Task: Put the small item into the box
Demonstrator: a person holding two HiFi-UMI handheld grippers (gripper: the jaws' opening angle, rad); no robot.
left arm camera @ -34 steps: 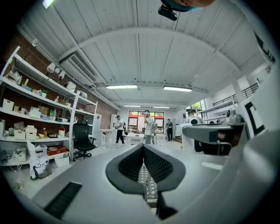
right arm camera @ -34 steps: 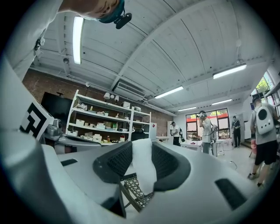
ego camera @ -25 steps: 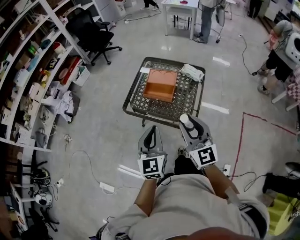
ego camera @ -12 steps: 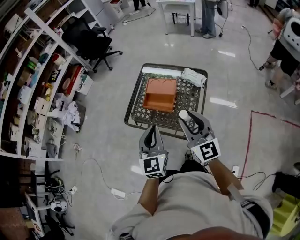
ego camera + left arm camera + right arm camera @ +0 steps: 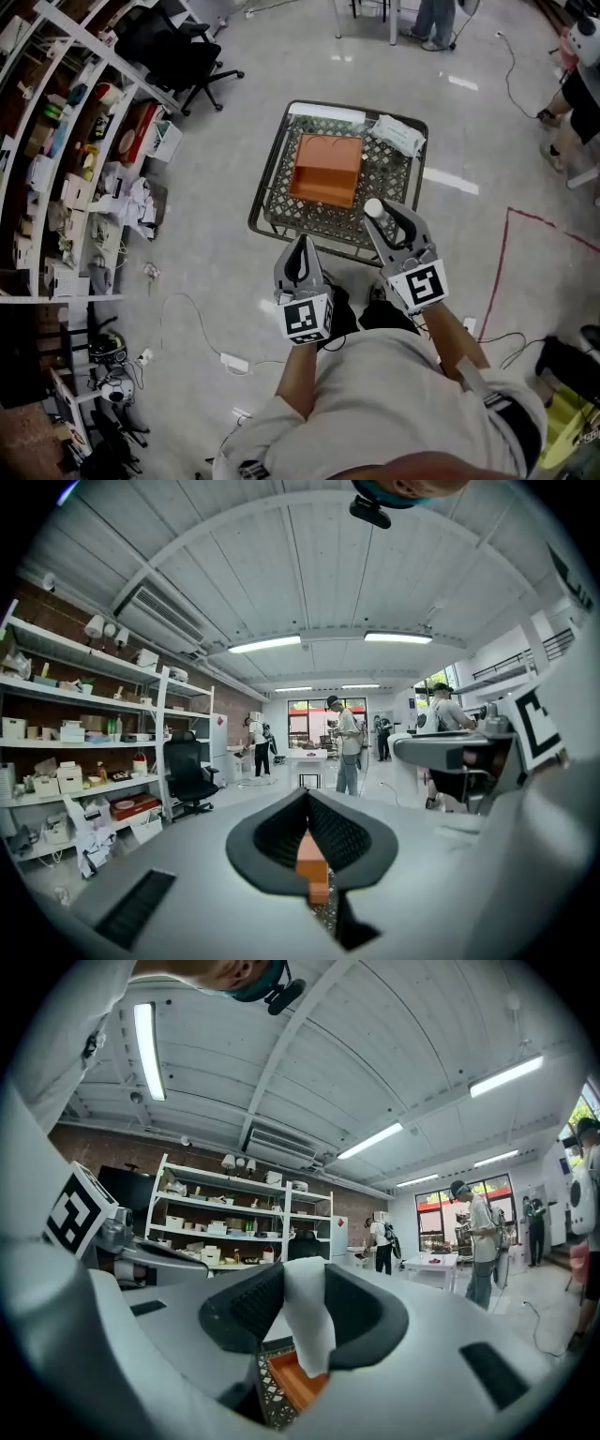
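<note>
Grip first: my right gripper (image 5: 382, 218) is clamped on the small white item (image 5: 373, 208), the pads pressing on both its sides and the jaws well short of meeting. In the head view only its rounded top shows past my fingertips. The right gripper view shows it as a pale, soft-looking strip hanging between the pads, and I cannot tell what it is. I hold it above the near right part of the mesh cart (image 5: 263, 183), close by the near right corner of the orange box (image 5: 325, 169) but not over it. Only a corner of that open box shows under my jaws. My left gripper (image 5: 301, 246) has its jaws drawn together on nothing. Through the slit between them I see just a sliver of orange. A white packet (image 5: 397, 134) lies in the cart's far right corner. People at the head view's top edge are cut off at the legs.
</note>
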